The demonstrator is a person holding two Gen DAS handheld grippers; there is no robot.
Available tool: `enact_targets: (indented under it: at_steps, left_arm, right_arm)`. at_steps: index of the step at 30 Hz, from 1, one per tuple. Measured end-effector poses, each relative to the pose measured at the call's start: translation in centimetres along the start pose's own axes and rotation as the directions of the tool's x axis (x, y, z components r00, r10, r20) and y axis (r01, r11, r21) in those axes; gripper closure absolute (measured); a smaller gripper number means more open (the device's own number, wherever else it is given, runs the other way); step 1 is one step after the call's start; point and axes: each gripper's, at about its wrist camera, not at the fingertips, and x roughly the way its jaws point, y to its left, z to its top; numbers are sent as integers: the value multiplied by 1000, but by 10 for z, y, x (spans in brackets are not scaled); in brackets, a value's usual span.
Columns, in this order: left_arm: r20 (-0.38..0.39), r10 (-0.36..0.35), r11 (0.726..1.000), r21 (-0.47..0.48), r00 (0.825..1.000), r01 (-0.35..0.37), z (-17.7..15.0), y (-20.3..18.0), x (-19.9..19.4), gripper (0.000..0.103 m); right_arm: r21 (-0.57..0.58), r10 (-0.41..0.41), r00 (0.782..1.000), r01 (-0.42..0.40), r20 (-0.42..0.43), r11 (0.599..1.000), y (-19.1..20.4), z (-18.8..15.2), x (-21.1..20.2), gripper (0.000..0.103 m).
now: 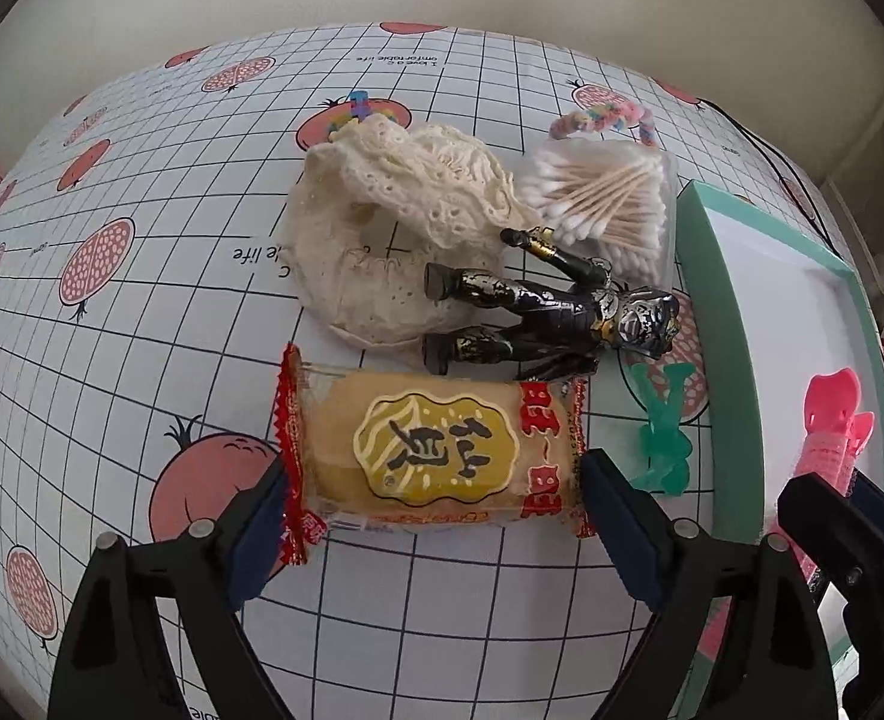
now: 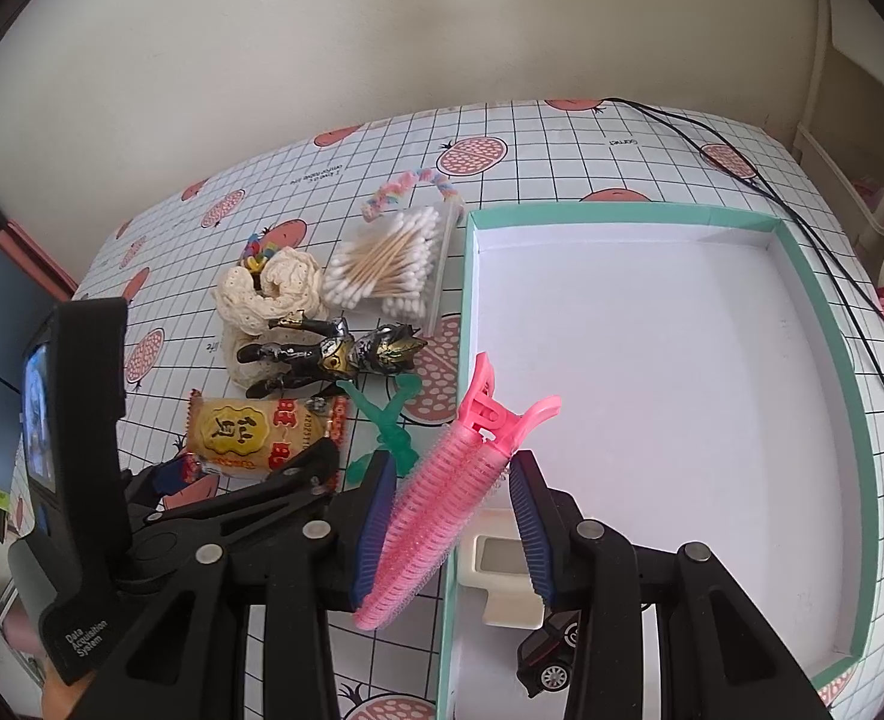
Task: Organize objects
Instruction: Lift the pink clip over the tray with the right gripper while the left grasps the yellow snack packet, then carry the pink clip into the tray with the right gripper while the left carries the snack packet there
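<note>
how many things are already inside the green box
2 visible. A cream plastic item and a black toy car sit at the near left corner of the green box, partly behind the right gripper. That gripper may hide more.

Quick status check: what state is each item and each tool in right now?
Left tool: open, straddling snack packet, which lies flat on the table.
Right tool: open around pink hair clip, clip tilted over the box edge.
Teal box: open, holding a toy car.
Action figure: lying down.
</note>
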Motion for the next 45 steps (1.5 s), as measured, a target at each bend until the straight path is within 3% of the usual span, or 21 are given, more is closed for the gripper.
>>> enact_targets:
  at_steps: [13, 24, 34, 45]
  left_arm:
    - [-4, -1, 1000, -2, 1000, 1, -6, 13, -10, 19]
    - [138, -28, 999, -16, 990, 30, -2, 20, -54, 19]
    - [229, -80, 997, 24, 970, 76, -7, 3, -87, 19]
    - [237, -121, 989, 108, 964, 97, -13, -32, -91, 19]
  right_arm:
    - [26, -20, 1000, 20, 6, 999, 2, -4, -9, 61]
    - [43, -37, 999, 35, 36, 998, -5, -6, -34, 61]
    - [67, -91, 995, 87, 49, 994, -31, -11, -54, 61]
    - [122, -179, 983, 175, 26, 977, -72, -14, -62, 61]
